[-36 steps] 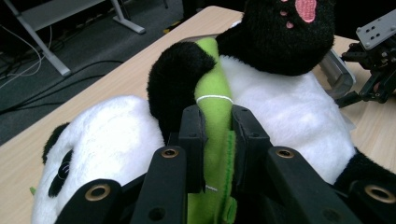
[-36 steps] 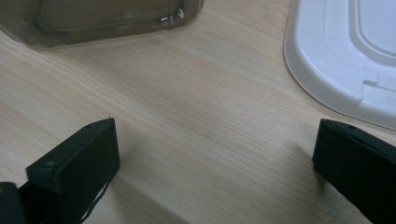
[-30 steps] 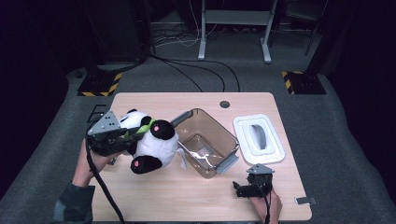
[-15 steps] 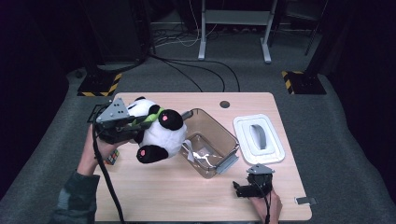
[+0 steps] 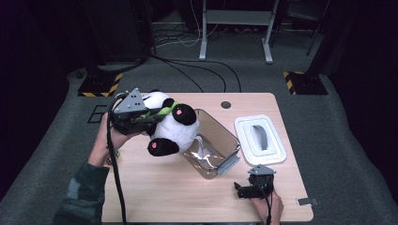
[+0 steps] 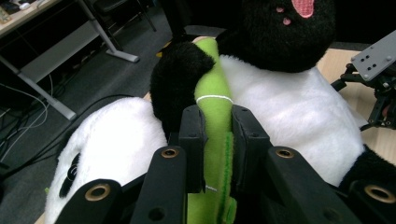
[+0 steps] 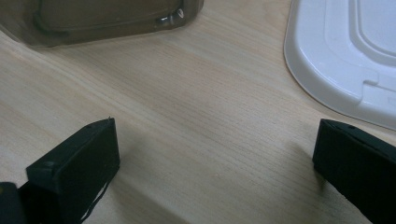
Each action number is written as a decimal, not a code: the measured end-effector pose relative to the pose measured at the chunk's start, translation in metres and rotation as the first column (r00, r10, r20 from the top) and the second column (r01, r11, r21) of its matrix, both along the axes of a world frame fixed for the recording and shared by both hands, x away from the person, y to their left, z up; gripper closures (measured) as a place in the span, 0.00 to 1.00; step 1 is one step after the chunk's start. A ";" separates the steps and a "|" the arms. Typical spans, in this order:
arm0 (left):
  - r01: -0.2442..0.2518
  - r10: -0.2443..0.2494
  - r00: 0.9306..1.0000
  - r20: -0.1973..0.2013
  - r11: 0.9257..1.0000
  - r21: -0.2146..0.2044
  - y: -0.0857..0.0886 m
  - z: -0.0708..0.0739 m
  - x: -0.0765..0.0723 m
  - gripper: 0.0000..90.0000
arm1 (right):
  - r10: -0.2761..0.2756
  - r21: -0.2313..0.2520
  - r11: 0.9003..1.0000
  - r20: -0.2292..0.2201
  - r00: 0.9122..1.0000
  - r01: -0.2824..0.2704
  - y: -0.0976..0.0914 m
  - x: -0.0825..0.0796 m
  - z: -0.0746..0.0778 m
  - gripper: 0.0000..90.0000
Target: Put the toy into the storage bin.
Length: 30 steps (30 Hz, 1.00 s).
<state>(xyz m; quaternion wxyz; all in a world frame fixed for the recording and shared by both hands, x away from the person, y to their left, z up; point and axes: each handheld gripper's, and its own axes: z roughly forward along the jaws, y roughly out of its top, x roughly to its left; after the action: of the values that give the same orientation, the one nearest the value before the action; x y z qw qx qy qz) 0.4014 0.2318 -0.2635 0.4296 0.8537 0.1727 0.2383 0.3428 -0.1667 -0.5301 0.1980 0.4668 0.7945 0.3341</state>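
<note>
Room: dark floor, cables, pale wooden surface (image 5: pixel 155 187) in the middle
Panda: plush panda (image 5: pixel 171 126) held off the surface, left of the clear bin (image 5: pixel 220 140)
Left gripper: left gripper (image 6: pixel 212 126) clamped on its green scarf (image 6: pixel 212 100)
Right gripper: right gripper (image 7: pixel 215 172) jaws wide apart, low over bare wood, near right
Lid: white lid (image 5: pixel 260 138) lying right of bin
Progress: my guess, panda's going in the bin; not in yet, lid off

Black left gripper (image 5: pixel 141 119) (grey plate), dark patterned sleeve (image 5: pixel 80 194).

I worked in a dim lab or studio: my wooden table (image 5: pixel 197 197) stood on grey carpet (image 5: pixel 347 140), with hazard-striped floor plates (image 5: pixel 99 85), trailing cables (image 5: pixel 187 70) and metal stands (image 5: pixel 234 28).
</note>
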 end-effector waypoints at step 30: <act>0.092 -0.089 0.996 -0.033 0.991 0.096 -0.076 -0.026 0.027 0.85 | -0.001 0.002 1.000 -0.001 1.000 0.001 0.000 0.000 0.000 0.00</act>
<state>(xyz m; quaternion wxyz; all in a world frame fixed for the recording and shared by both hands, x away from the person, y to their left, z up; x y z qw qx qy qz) 0.4283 0.1555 -0.2890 0.3952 0.8840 0.1283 0.2144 0.3428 -0.1666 -0.5300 0.1972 0.4676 0.7941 0.3345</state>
